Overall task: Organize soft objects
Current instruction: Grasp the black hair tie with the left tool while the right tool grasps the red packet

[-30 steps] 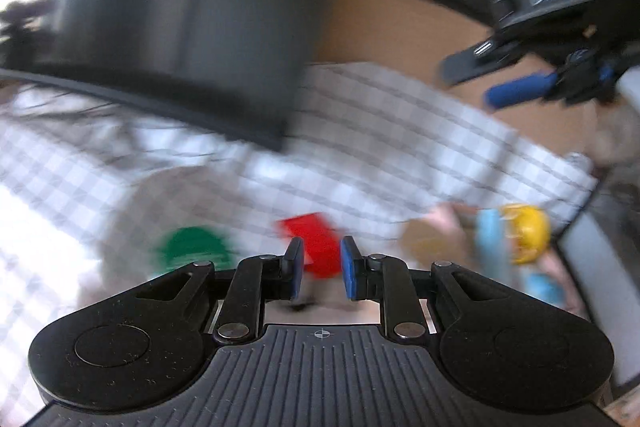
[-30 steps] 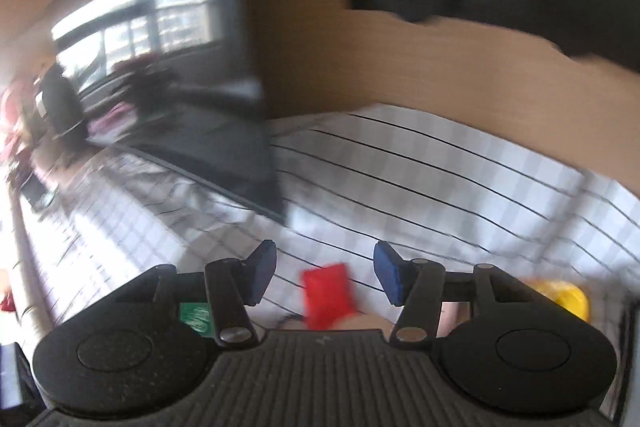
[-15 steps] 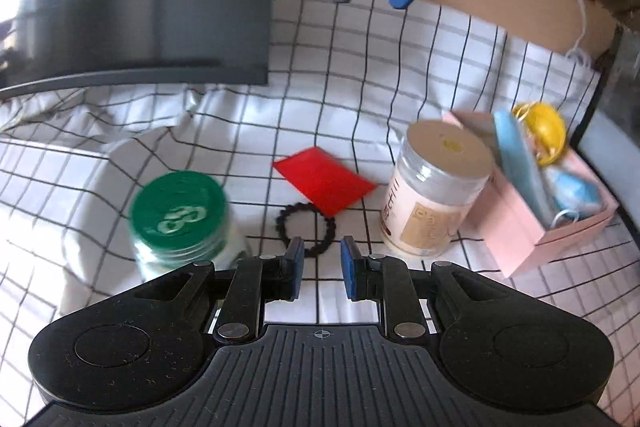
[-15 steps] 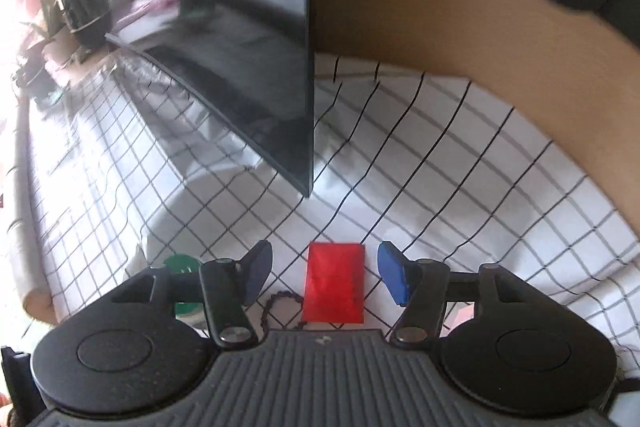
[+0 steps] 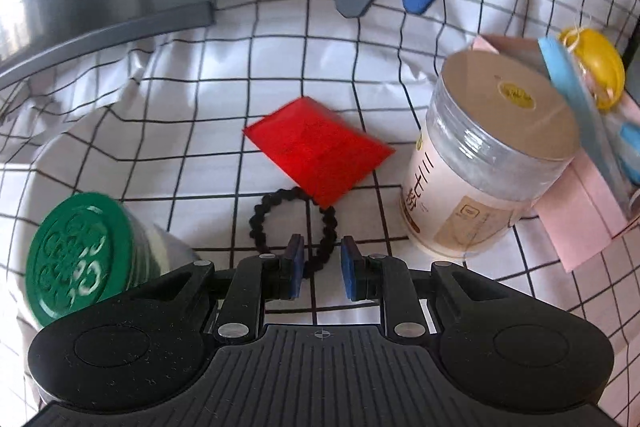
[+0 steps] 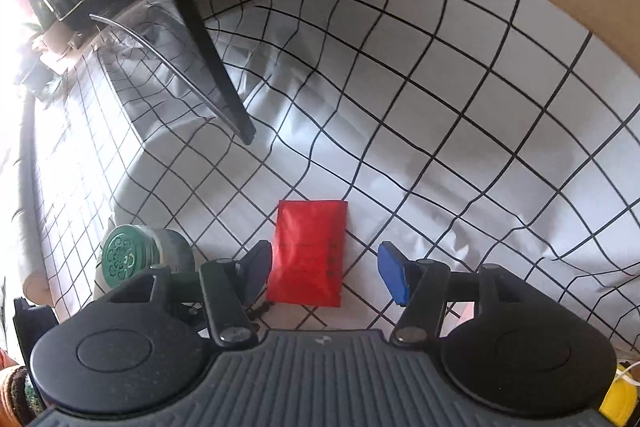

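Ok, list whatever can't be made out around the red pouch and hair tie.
- Black hair tie: in the left wrist view one part lies under the red pouch; in the right wrist view the right gripper hides nearly all of it.
- Pink box: contents cut off by the left wrist frame edge.
- Tan-lidded jar: label print too small to read.

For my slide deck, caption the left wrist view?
Left tongs open over a black hair tie beside a red pouch.
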Motion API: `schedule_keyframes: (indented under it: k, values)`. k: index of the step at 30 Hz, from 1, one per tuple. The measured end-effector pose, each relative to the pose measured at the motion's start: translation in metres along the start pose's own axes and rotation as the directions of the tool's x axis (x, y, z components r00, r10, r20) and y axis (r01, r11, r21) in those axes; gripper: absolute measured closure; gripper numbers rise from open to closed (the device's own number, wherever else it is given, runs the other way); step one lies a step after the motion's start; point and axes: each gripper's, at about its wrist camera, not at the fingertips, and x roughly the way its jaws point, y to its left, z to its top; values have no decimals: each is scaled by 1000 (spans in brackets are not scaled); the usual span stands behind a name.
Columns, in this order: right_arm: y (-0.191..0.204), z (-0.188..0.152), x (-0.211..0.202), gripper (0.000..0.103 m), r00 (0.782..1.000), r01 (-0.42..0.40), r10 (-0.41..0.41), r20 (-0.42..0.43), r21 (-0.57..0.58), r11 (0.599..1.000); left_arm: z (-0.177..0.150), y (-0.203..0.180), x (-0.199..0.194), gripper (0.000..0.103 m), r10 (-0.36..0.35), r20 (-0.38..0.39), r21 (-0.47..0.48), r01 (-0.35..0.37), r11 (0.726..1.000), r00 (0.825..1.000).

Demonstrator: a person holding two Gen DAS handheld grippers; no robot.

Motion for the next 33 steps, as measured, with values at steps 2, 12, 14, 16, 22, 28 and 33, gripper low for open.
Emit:
schedule_keyframes:
  k: [2, 12, 14, 16, 22, 28, 33]
  values:
    - [1, 1, 3, 44, 1000, -3, 3, -1, -5, 1000, 4, 2, 4, 81, -13, -18, -4, 12, 1000, 1000]
    - [-1, 8, 17, 44, 999, 31, -30, -21, 51, 998, 7, 4, 3, 89, -35, -49, -41, 33, 999, 998]
    - [-2, 10, 21, 44, 998, 47, -44, -42, 78, 996, 2, 7, -1, 92, -67, -58, -82, 62, 995, 996]
    - [0, 12, 30, 44, 995, 60, -52, -87, 102, 993, -6, 10, -6, 92, -84, -60, -123, 76, 990, 995]
    - [19, 23, 67, 44, 973, 59, -33, -230, 109, 992, -27, 12, -21, 93, -124, -64, -200, 109, 974, 990]
    - [46, 31, 108, 44, 937, 144, -129, -324, 24, 989, -45, 19, -30, 93, -143, -21, -255, 133, 958, 990]
    - [46, 31, 131, 44, 902, 222, -203, -380, 7, 975, -50, 21, -32, 93, -150, 9, -278, 147, 949, 989]
